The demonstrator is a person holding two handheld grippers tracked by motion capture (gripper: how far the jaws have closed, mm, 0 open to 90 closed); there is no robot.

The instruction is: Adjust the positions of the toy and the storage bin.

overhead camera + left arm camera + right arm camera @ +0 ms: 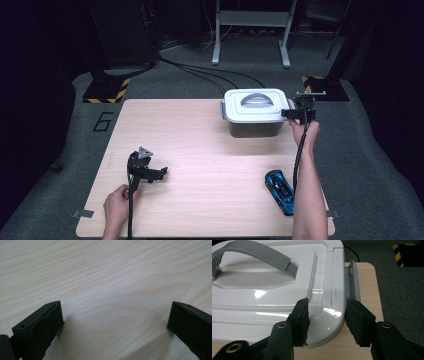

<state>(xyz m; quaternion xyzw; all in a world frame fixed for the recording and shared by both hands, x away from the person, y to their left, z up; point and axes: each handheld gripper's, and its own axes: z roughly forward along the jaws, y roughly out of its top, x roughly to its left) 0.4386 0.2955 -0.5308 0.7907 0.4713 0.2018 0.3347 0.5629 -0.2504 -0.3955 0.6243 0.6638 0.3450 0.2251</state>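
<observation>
High view, nearest edge first: left hand (118, 204) at about 7 o'clock on the pale wooden counter (200, 165), holding left gripper (159, 173) low over bare wood, fingers spread wide with nothing between them. Left gripper view: same two black fingers (42, 327) far apart, plain wood grain beneath. Blue toy car (280, 191) lying at about 4 o'clock near the front right edge, just beside the right forearm (307, 200), which stretches up toward 1 o'clock. Right gripper (295, 114) at the right end of the storage box (255, 127), well apart from the left gripper. Box standing at about 1 o'clock near the far edge, white lid (255, 107) on, grey handle (255, 98) lying across the top. Right gripper view: fingers (300, 317) straddling the lid's rounded corner, one resting on the lid's top surface, the other outside against the grey side latch (352, 280); fingers partly closed around the lid's edge, firm clamping not clear. Beyond the counter: dark carpet, cables, yellow-black striped stand bases.
</observation>
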